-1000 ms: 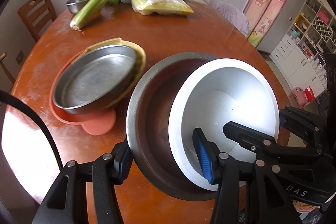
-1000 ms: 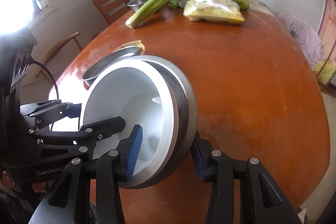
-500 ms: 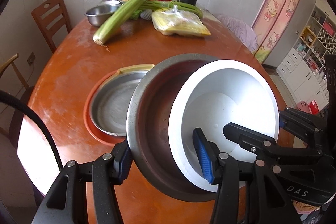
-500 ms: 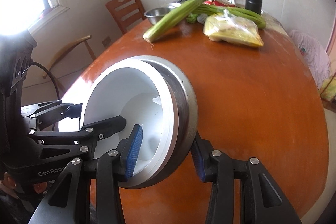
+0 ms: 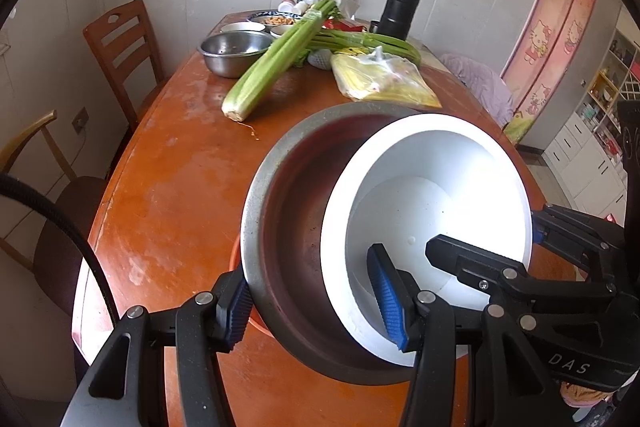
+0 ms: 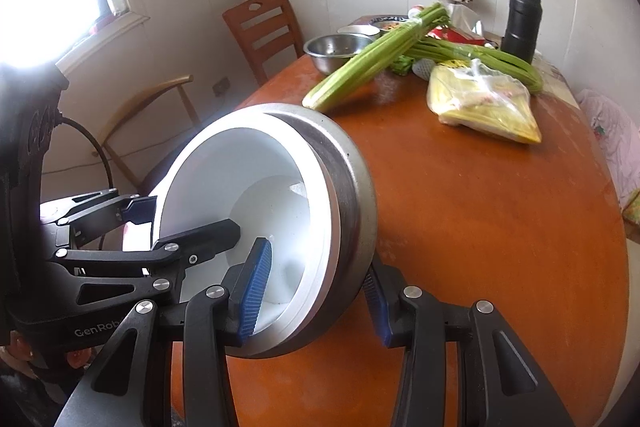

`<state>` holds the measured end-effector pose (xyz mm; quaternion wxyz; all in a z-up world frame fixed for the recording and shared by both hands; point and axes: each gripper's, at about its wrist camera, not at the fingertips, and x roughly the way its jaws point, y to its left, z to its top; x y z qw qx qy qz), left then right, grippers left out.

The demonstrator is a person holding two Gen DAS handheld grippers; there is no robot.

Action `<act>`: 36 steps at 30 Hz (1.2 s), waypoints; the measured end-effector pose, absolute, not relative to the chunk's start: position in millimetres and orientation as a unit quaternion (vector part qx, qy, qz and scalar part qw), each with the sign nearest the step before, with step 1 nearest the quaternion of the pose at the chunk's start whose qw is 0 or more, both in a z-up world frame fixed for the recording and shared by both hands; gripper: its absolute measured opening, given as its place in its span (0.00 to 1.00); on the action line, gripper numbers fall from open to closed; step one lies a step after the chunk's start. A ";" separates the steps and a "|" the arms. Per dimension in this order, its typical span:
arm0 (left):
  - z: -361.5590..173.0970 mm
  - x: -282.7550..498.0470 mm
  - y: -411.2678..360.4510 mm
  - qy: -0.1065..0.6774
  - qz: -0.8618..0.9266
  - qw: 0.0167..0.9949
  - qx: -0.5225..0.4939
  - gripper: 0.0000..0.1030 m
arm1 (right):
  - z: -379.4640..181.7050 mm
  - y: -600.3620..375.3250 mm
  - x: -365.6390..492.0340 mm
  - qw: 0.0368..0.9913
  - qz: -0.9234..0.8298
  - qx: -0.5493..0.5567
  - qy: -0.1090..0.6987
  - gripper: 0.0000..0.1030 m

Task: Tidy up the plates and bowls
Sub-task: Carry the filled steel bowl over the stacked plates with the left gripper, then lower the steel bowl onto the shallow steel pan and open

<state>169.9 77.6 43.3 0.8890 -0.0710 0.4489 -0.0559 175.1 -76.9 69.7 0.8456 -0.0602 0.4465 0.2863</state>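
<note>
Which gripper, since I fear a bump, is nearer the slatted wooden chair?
Left. The left gripper grips the nested bowls on the side toward the slatted chair; the right gripper grips their opposite side, farther from it.

Orange mat (image 5: 236, 259): only a sliver shows, the rest hidden behind the metal bowl (image 5: 288, 227). Small dishes (image 5: 256, 23) at the table's far end: contents too small to identify. Cable (image 5: 60, 223): cut off by the left edge
</note>
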 end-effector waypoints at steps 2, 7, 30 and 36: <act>41.5 173.3 83.0 0.450 -0.053 0.888 -0.074 0.52 | 68.1 -71.0 179.7 0.843 0.289 -0.064 0.448 0.46; 29.1 179.8 92.9 0.460 -0.049 0.882 -0.085 0.52 | 58.4 -61.2 188.0 0.836 0.294 -0.069 0.458 0.46; -17.1 202.9 93.2 0.501 -0.024 0.862 -0.081 0.52 | 16.9 -52.9 204.1 0.814 0.282 -0.074 0.503 0.45; -19.0 201.4 94.5 0.496 -0.015 0.865 -0.075 0.52 | 18.8 -49.5 200.2 0.821 0.275 -0.084 0.493 0.46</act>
